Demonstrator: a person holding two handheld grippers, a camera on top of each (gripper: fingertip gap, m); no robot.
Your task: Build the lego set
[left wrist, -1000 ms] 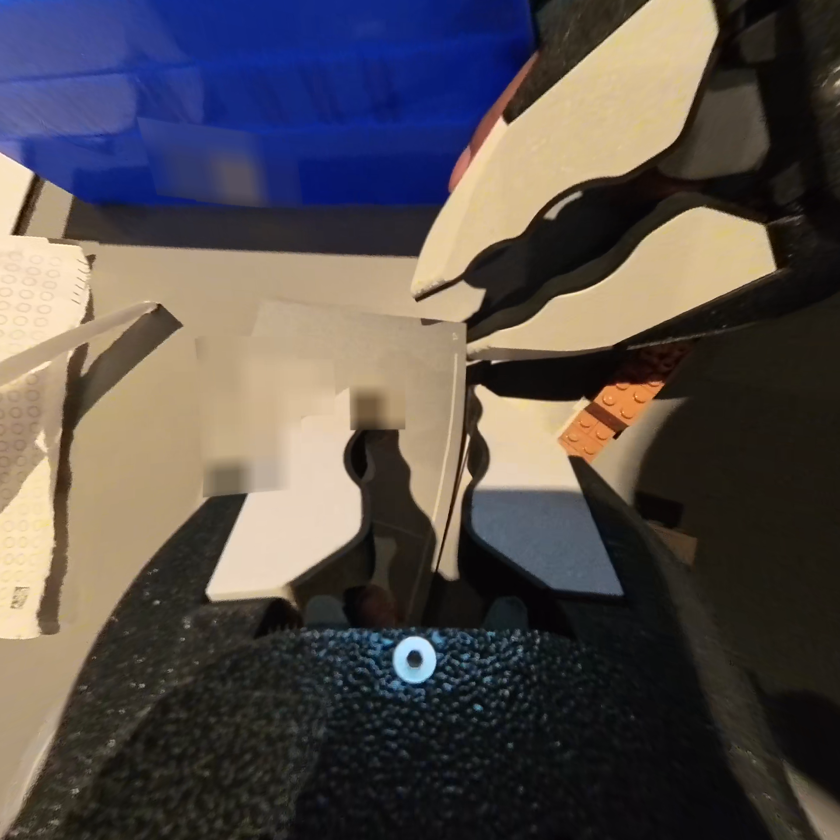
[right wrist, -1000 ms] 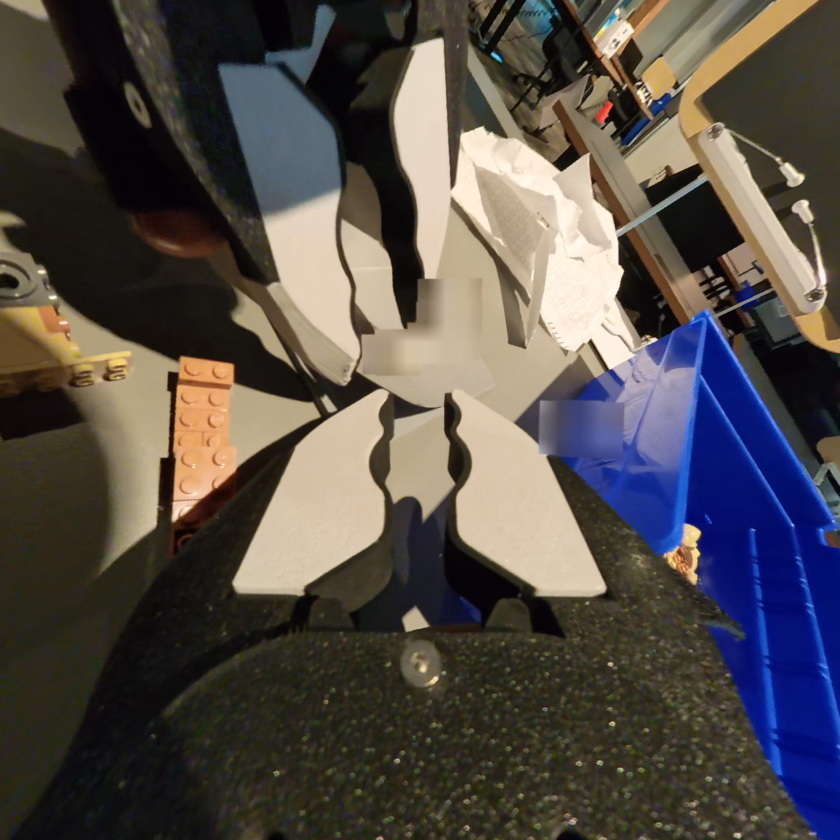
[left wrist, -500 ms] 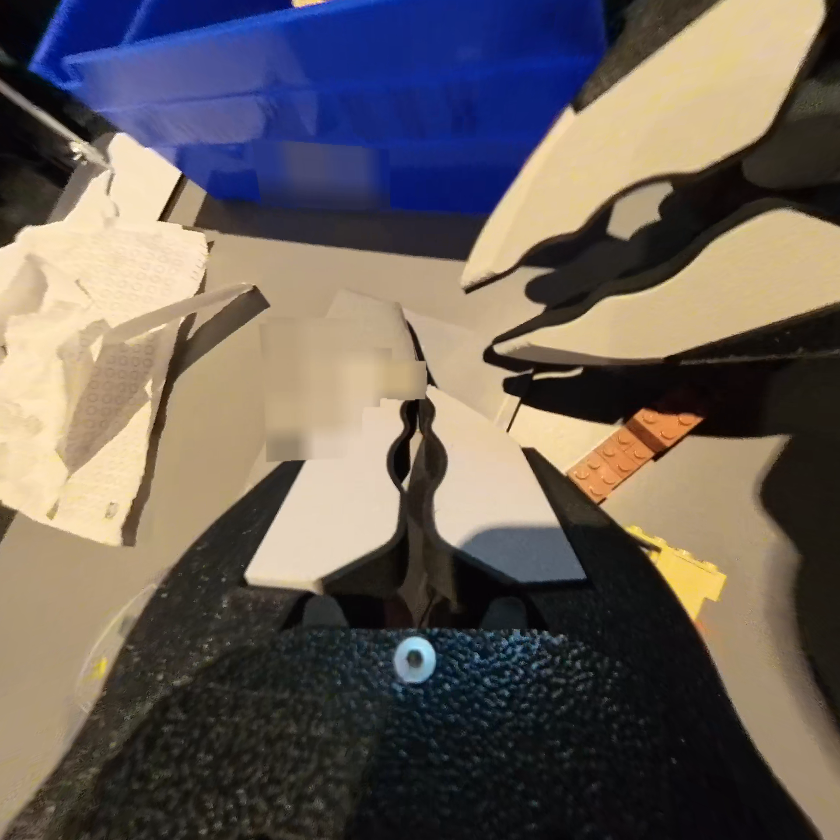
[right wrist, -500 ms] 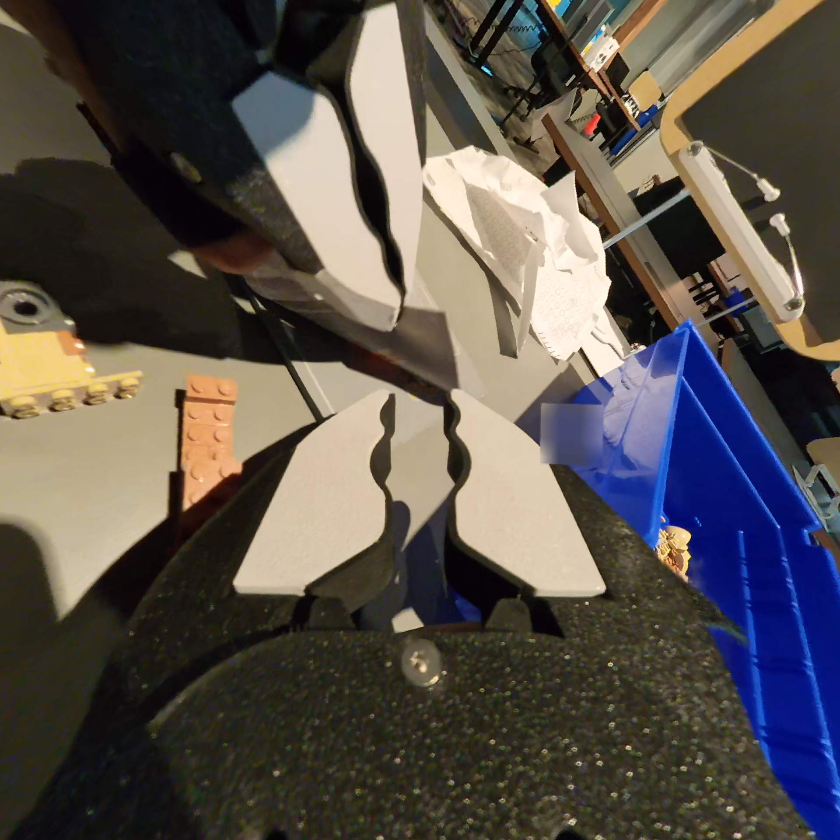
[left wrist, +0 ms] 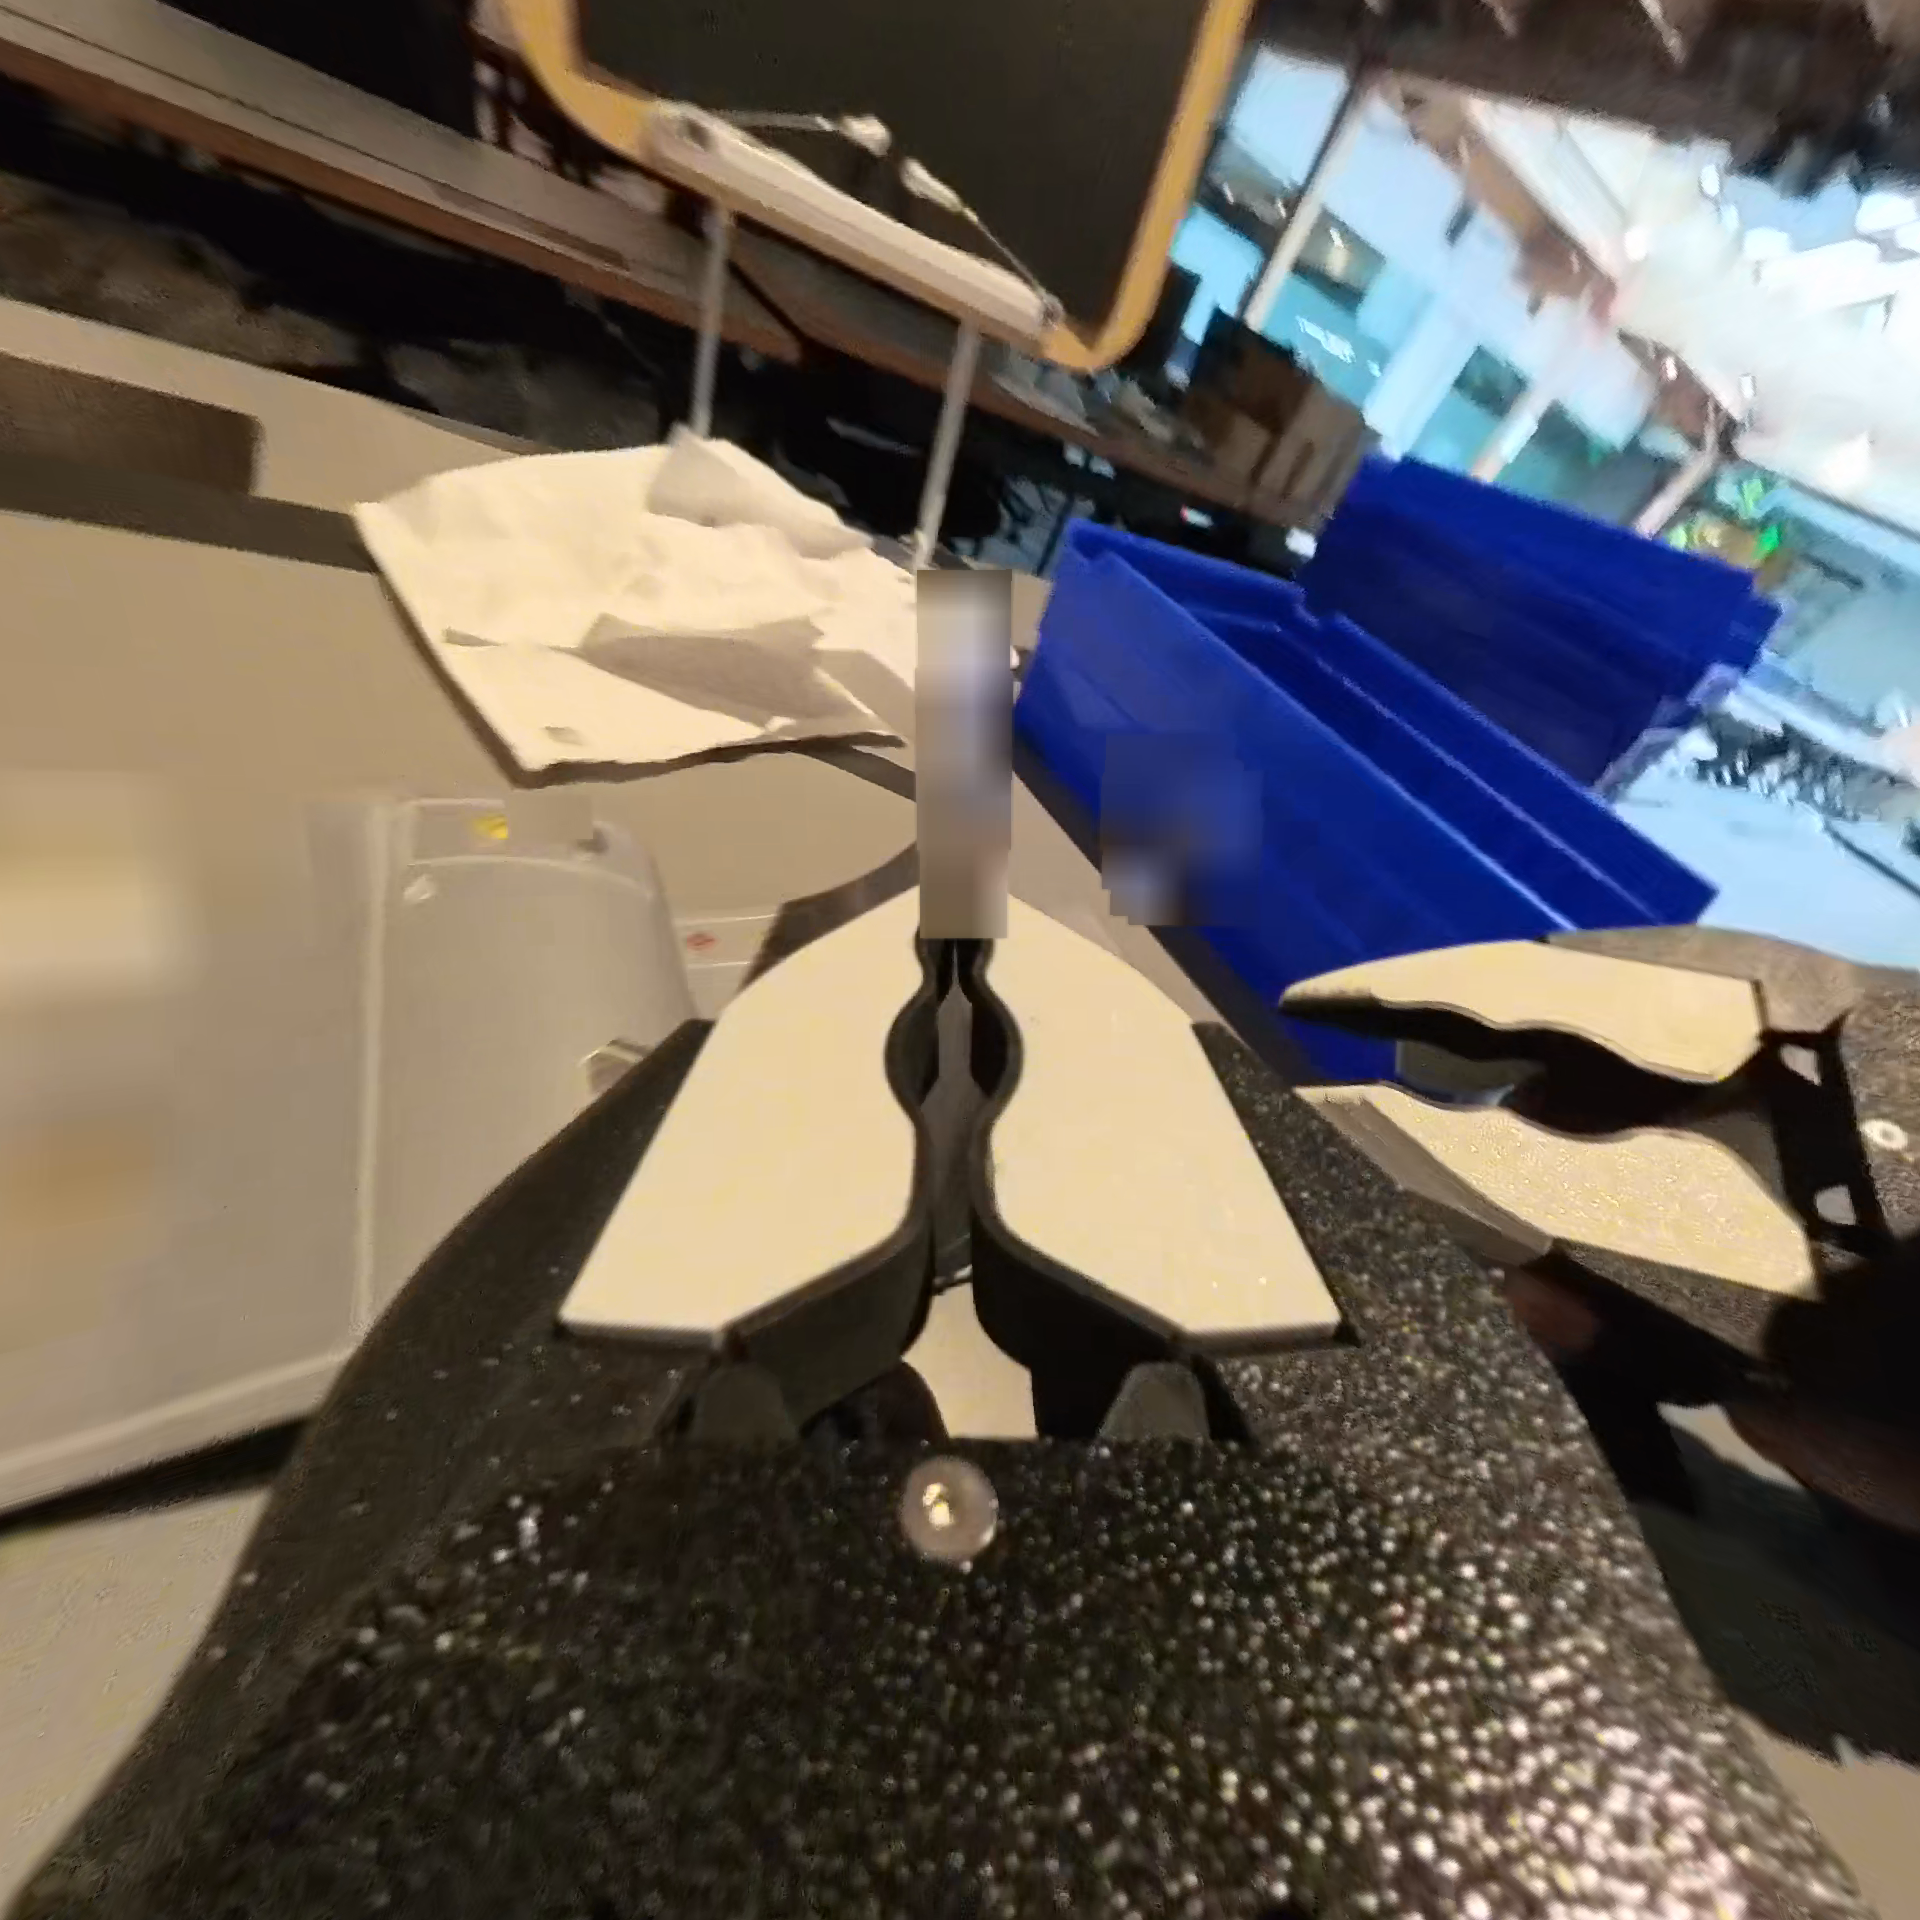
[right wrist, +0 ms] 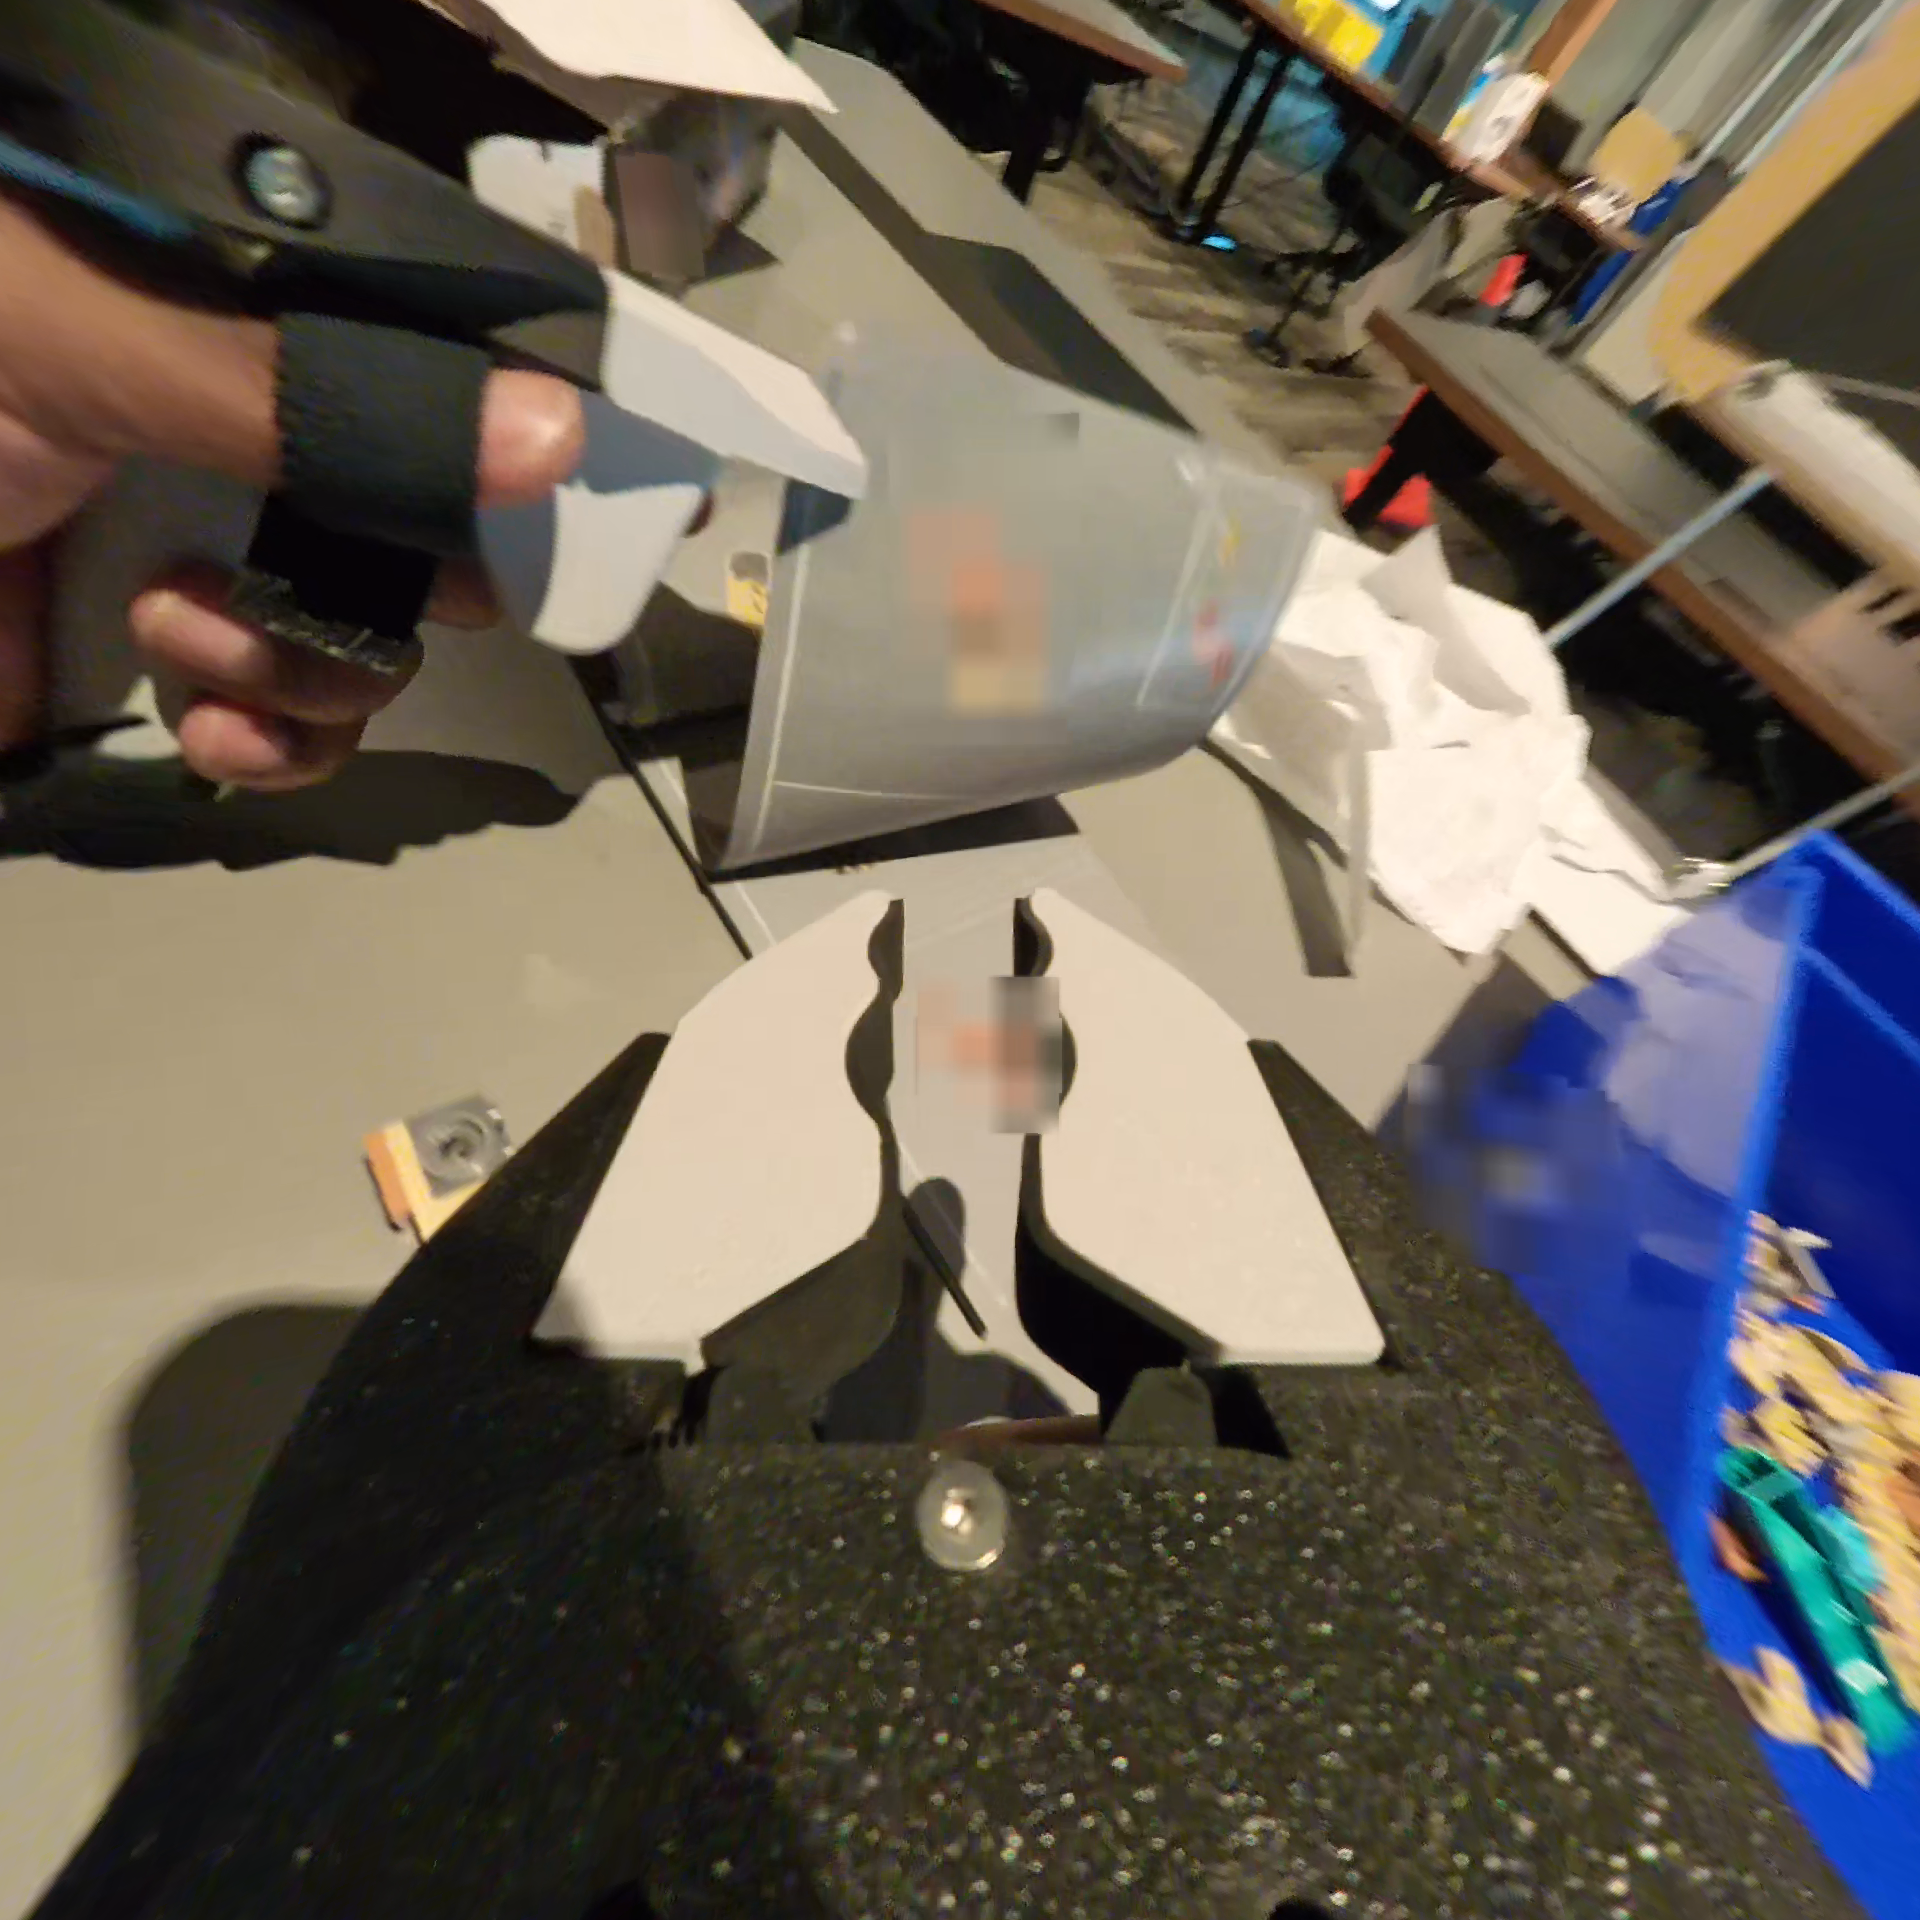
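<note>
While our left gripper [left wrist: 956,940] presses its tips together on the edge of a thin translucent plastic bag [left wrist: 499,1039], we see that sheet edge-on between the fingers and spreading away to the left of them in the left wrist view. Beyond the bag lies crumpled white paper [left wrist: 644,623] on the grey table [left wrist: 156,675], and right of the paper stand blue bins [left wrist: 1351,748]. Our right gripper [left wrist: 1320,1049] enters from the right, below the bins, its jaws parted.

From the right wrist view, the bag [right wrist: 1018,634] hangs curved in the air above the table [right wrist: 312,1039], pinched at its upper left corner by the left gripper [right wrist: 769,488]. A hand [right wrist: 208,520] in a fingerless black glove grips that tool, to the left of the bag. Our right gripper [right wrist: 956,914] sits just below the bag, spread and holding nothing. A small tan and grey lego piece [right wrist: 442,1148] rests on the table below and left of the bag. Loose lego pieces [right wrist: 1808,1475] fill the blue bin [right wrist: 1766,1039] lower right of it; the white paper [right wrist: 1455,748] lies right.
</note>
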